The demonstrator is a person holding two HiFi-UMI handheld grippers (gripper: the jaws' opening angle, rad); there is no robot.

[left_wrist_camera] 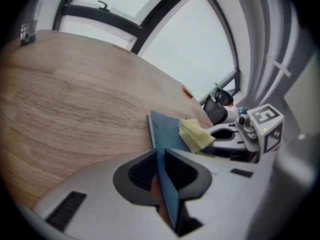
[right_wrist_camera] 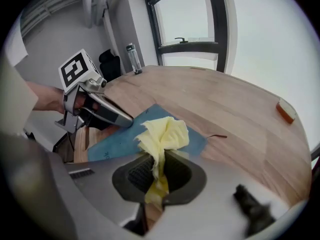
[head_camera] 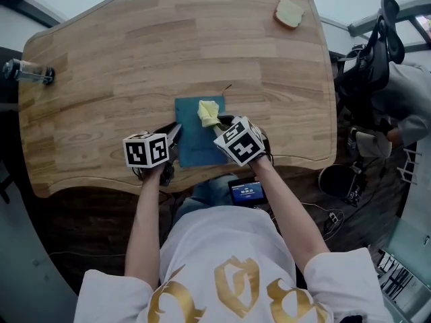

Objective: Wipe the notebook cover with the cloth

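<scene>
A blue notebook [head_camera: 196, 140] lies flat near the table's front edge. My left gripper [head_camera: 174, 138] is shut on the notebook's left edge; in the left gripper view the blue cover [left_wrist_camera: 165, 134] runs between the two pads. My right gripper [head_camera: 219, 127] is shut on a yellow cloth [head_camera: 208, 112], whose bunched end rests on the cover's upper right part. The right gripper view shows the cloth [right_wrist_camera: 162, 136] pinched between the pads, with the notebook [right_wrist_camera: 120, 139] beneath and the left gripper [right_wrist_camera: 127, 120] holding its far edge.
The wooden table [head_camera: 135, 66] stretches beyond the notebook. A sponge-like block [head_camera: 289, 12] sits at its far right corner and a clear bottle [head_camera: 27, 71] at its left edge. A thin ribbon marker [head_camera: 226, 88] sticks out past the notebook's top. An office chair [head_camera: 377, 46] stands right of the table.
</scene>
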